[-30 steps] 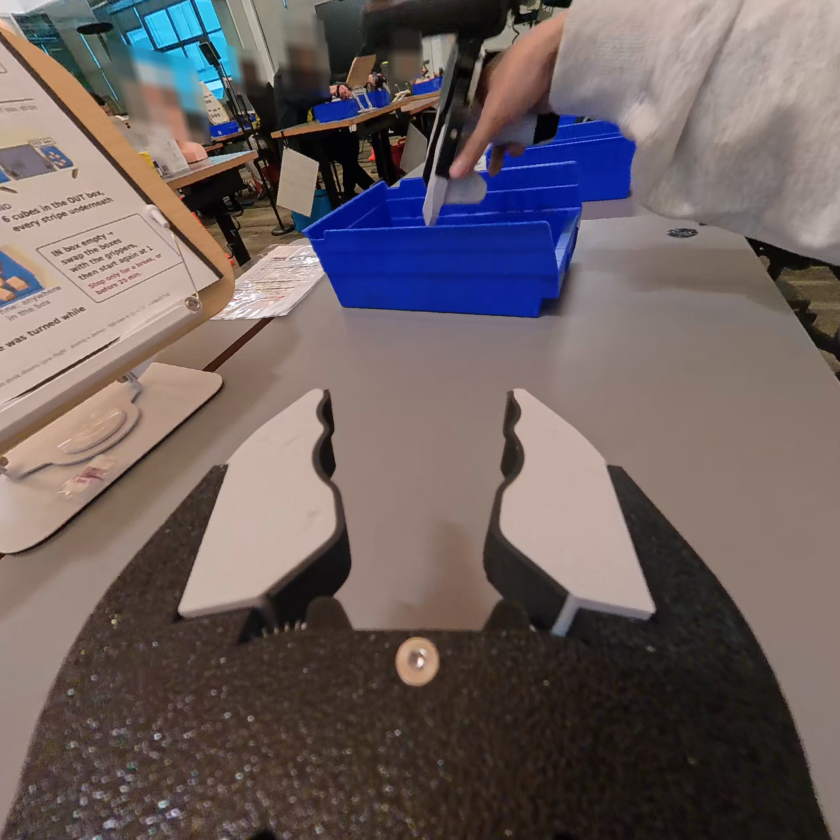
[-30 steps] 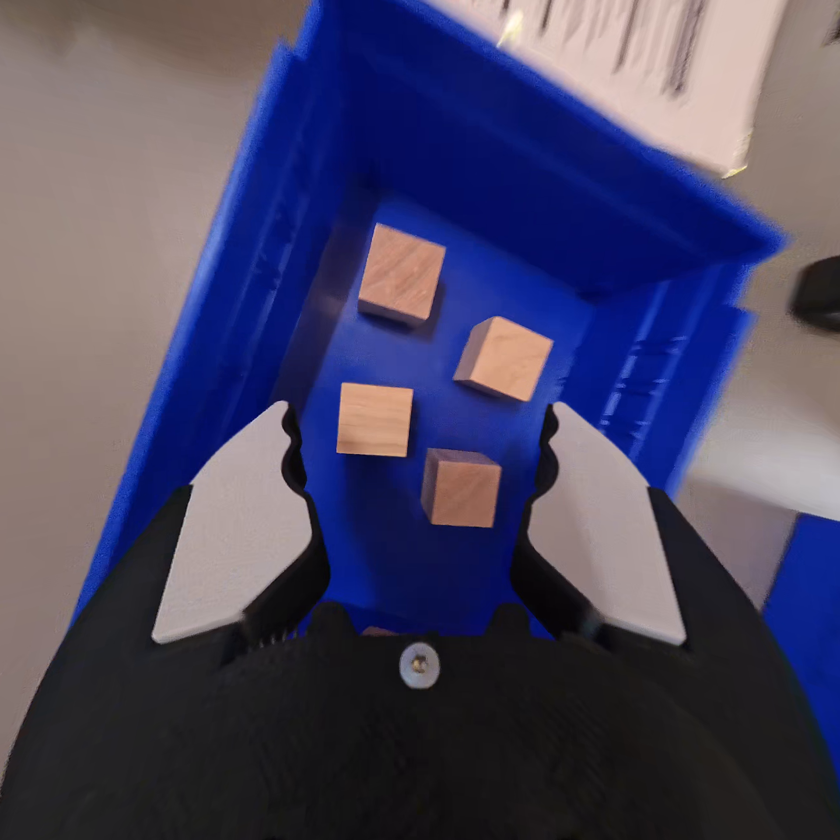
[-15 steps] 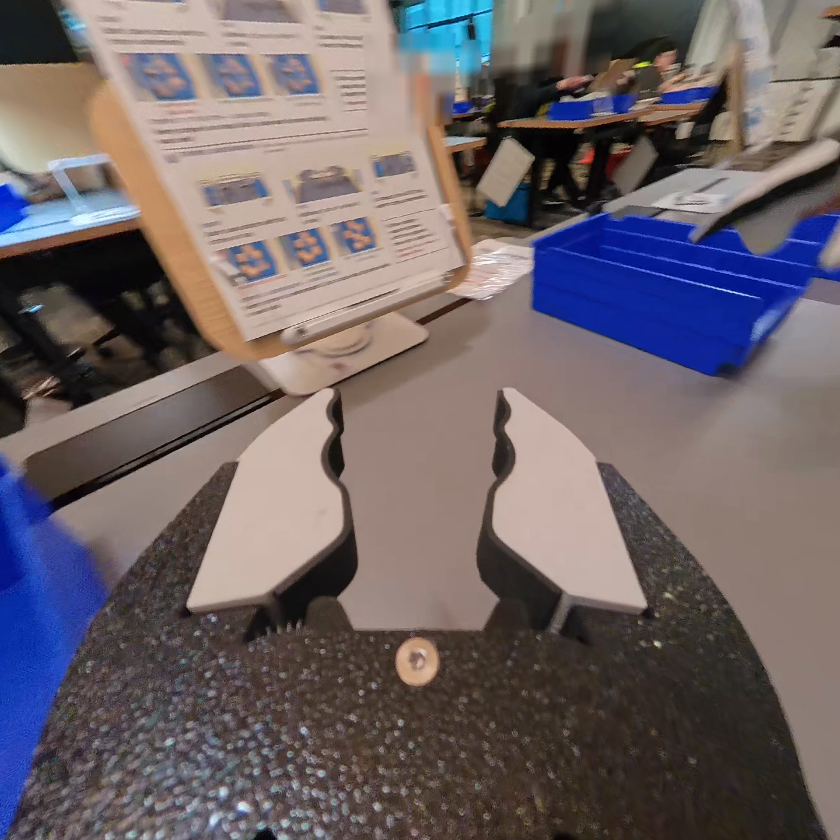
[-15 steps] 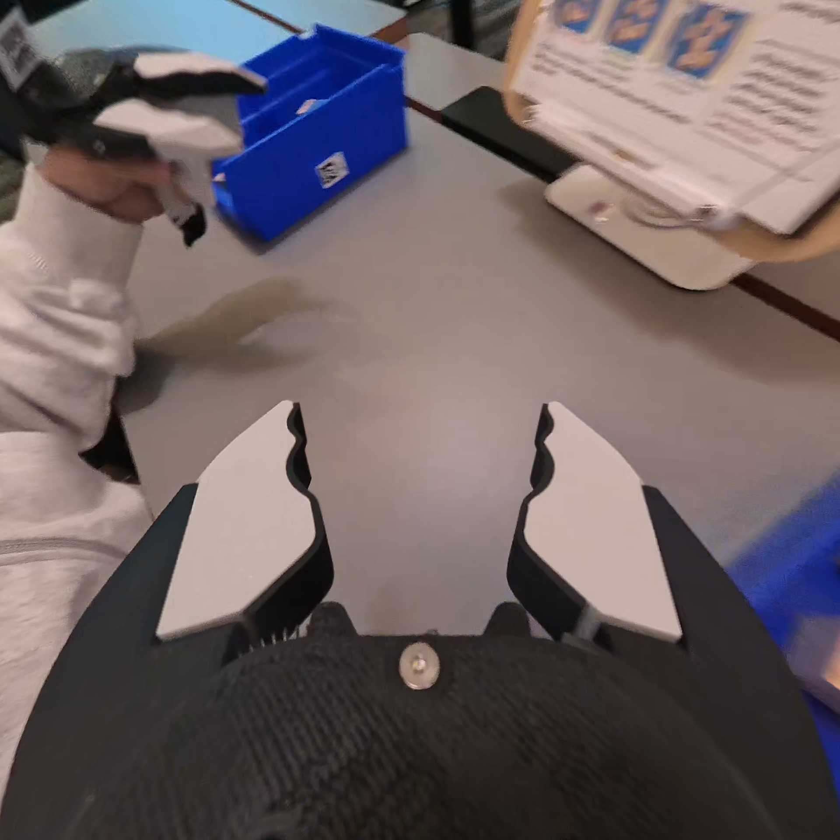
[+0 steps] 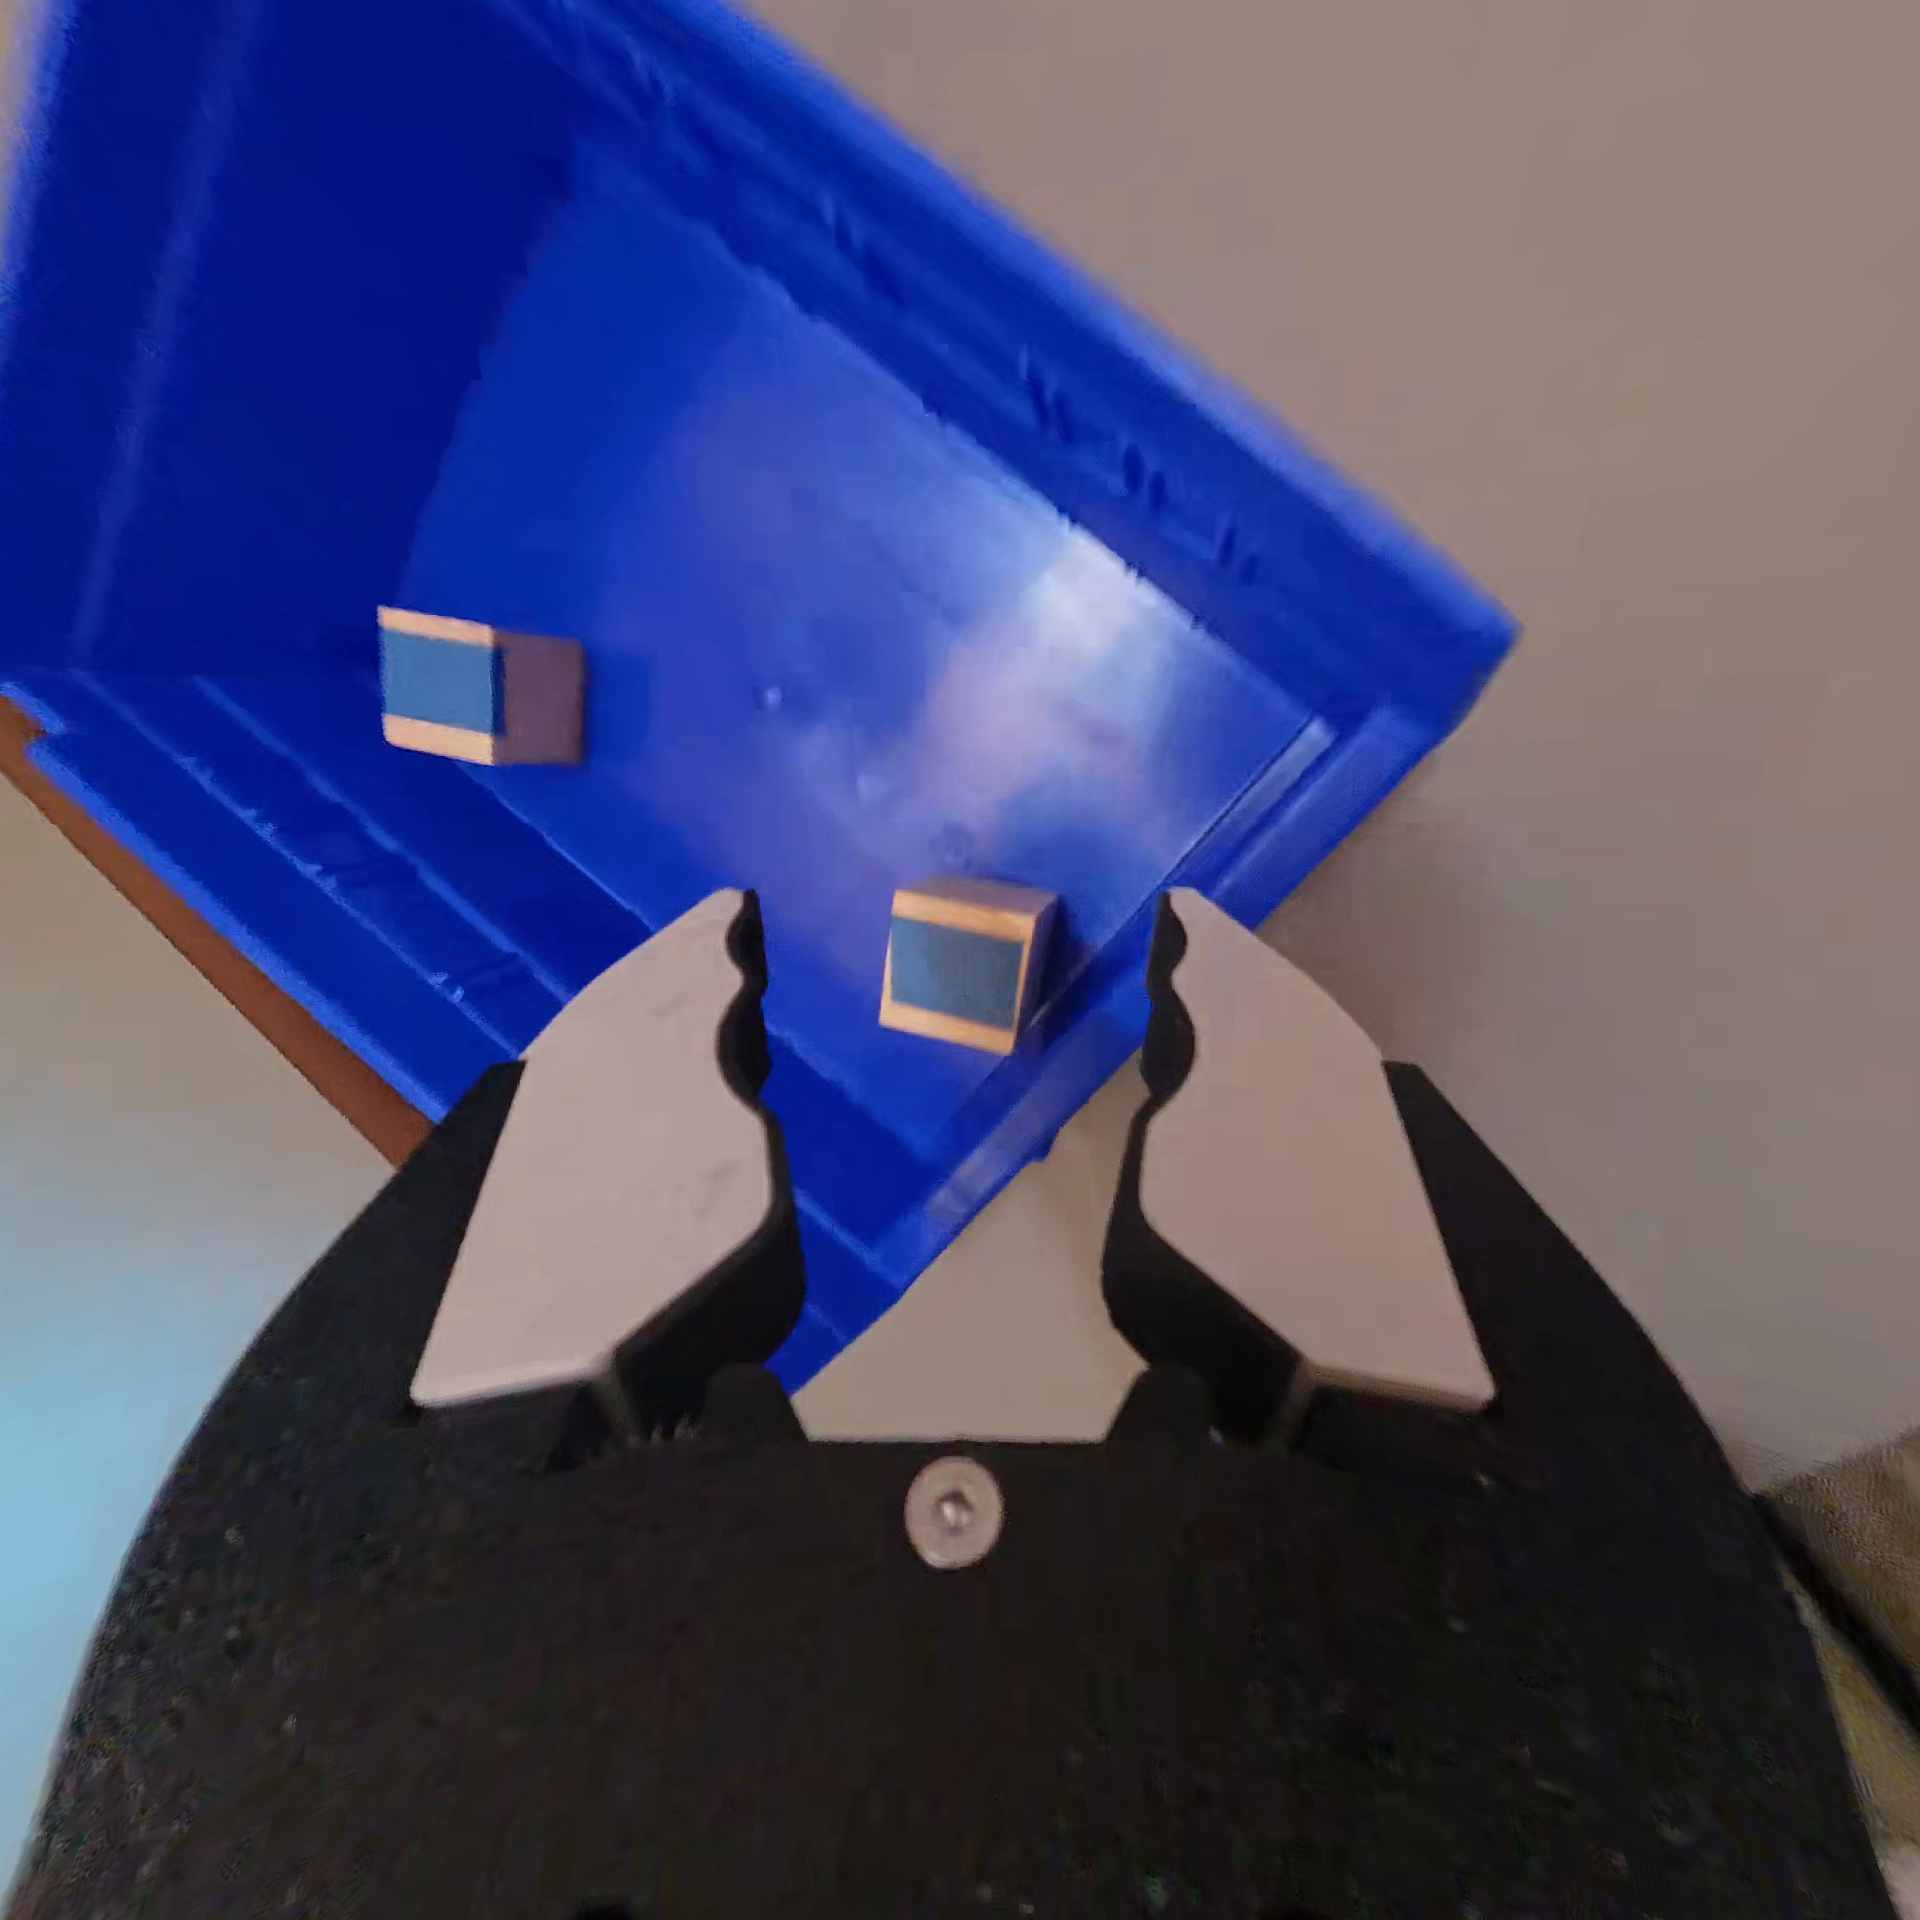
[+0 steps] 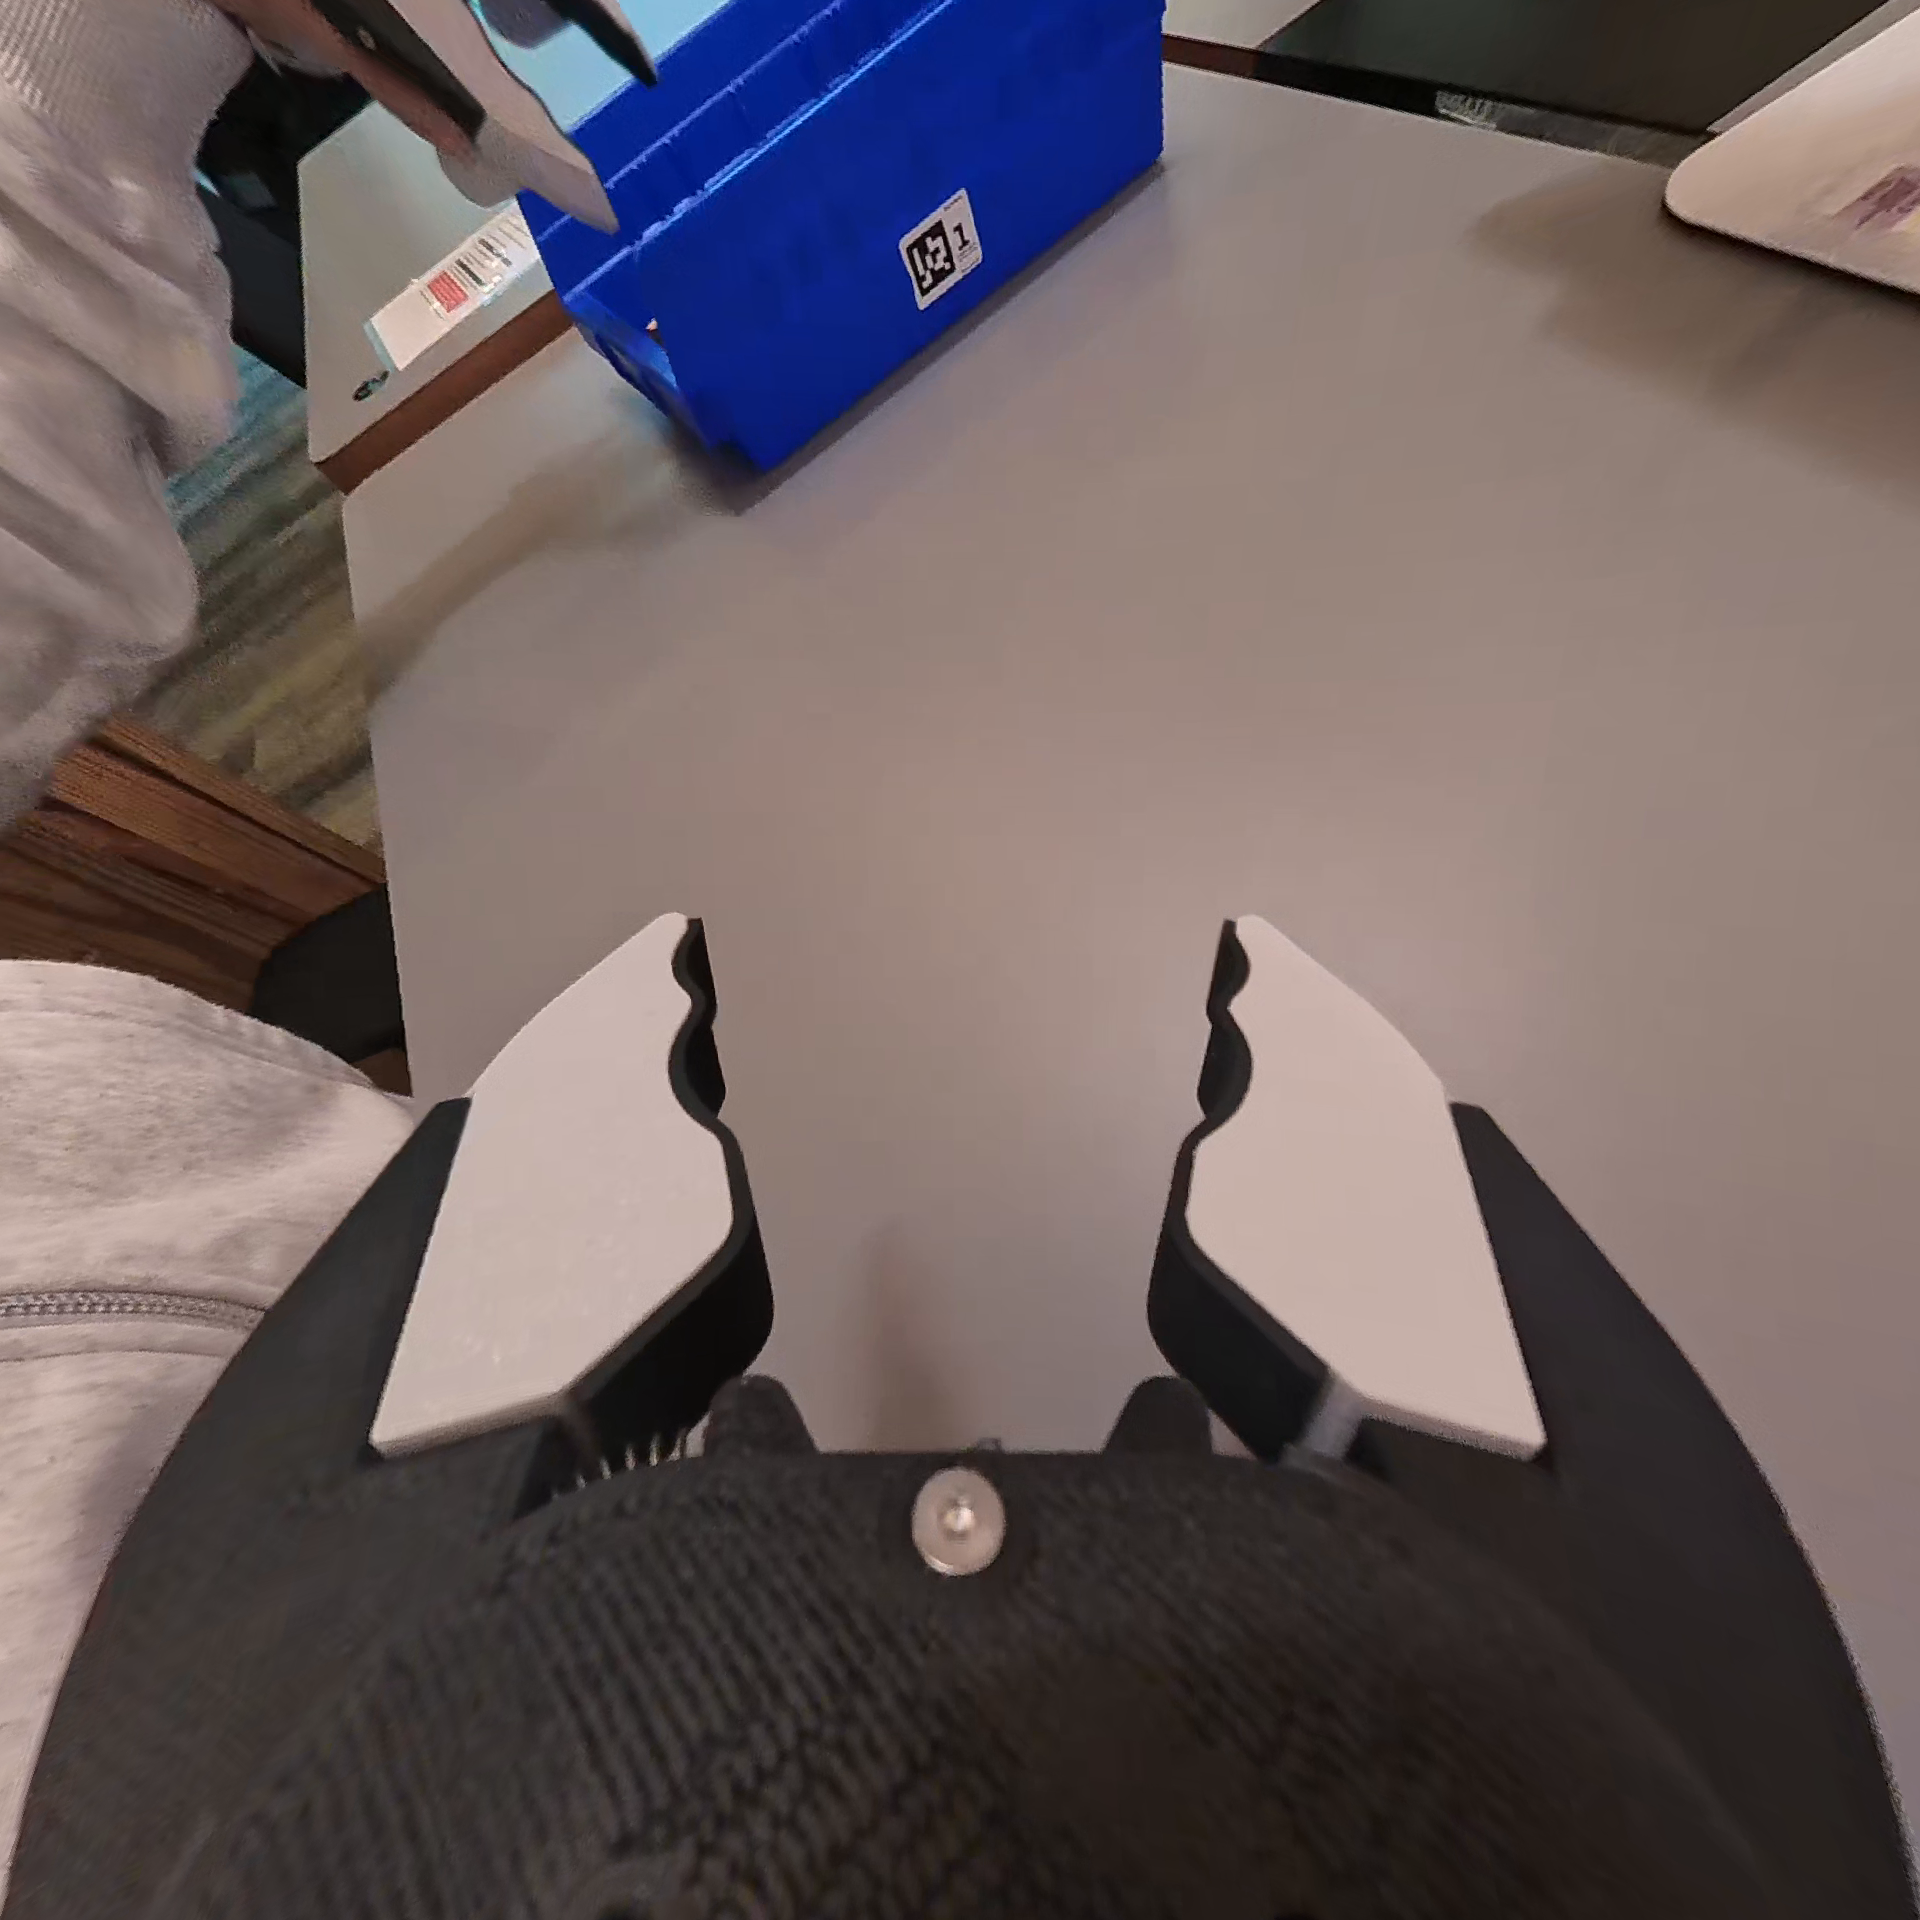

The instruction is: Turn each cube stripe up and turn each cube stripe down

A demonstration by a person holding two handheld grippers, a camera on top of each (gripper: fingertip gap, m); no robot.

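Left claw (image 5: 954, 914) spread above blue bin (image 5: 260, 343), two stripe-up cubes (image 5: 961, 966) inside; right claw (image 6: 958, 930) spread over bare worktop (image 6: 1143, 644).

Two wooden cubes lie in one blue bin (image 5: 1195, 436): one cube (image 5: 480, 686) by its left wall, another cube (image 5: 966, 966) in its near right corner. Both seem to show a blue stripe upward, though blur softens them. Two grippers show, and one grey table (image 6: 1247, 675).
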